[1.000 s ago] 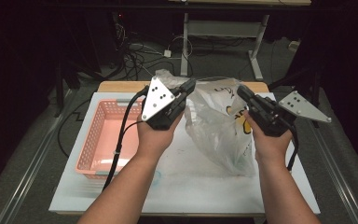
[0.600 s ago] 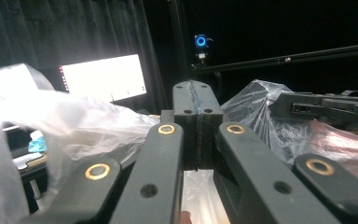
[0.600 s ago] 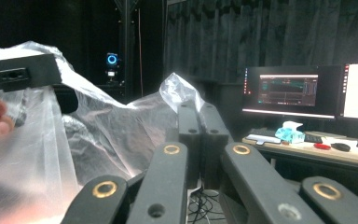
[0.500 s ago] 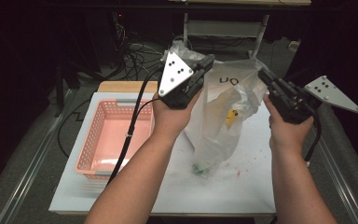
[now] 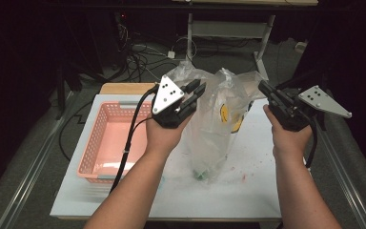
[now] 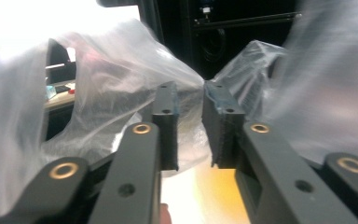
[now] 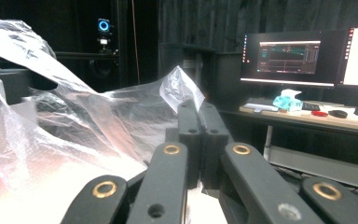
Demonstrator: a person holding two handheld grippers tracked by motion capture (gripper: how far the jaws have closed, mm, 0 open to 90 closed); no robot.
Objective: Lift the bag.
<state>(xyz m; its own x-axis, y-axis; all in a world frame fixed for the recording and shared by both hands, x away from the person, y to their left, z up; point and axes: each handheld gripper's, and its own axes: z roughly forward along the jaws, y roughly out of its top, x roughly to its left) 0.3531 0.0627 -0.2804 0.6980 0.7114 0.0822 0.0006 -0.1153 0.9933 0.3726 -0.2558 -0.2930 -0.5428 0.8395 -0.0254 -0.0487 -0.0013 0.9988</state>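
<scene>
Item: clear, crinkled plastic bag [image 5: 217, 129] with a yellow printed mark on its side, held upright over the white tabletop [image 5: 248, 191], its bottom resting on or just above the surface, its mouth stretched between two hand-held tools. Left gripper [image 5: 194, 93]: black two-jaw tool with a grey three-cornered plate, at the bag's upper left edge; in the left gripper view its jaws stand a little apart, having just been opening, with a fold of the bag film [image 6: 121, 93] lying in the gap between the pads but not pressed. Right gripper [image 5: 265, 89]: same build, at the bag's upper right edge; in the right gripper view its jaws are closed together, pinching a peak of the bag's rim [image 7: 179, 88]. Contents of bag: a small green object [image 5: 199, 175] near the bottom, not identifiable. Adjacent: pink perforated plastic basket [image 5: 97, 143], rectangular, on the table's left side, just beside the left forearm. Tabletop bears small red and green speckles [image 5: 243, 176] near the bag's base.
</scene>
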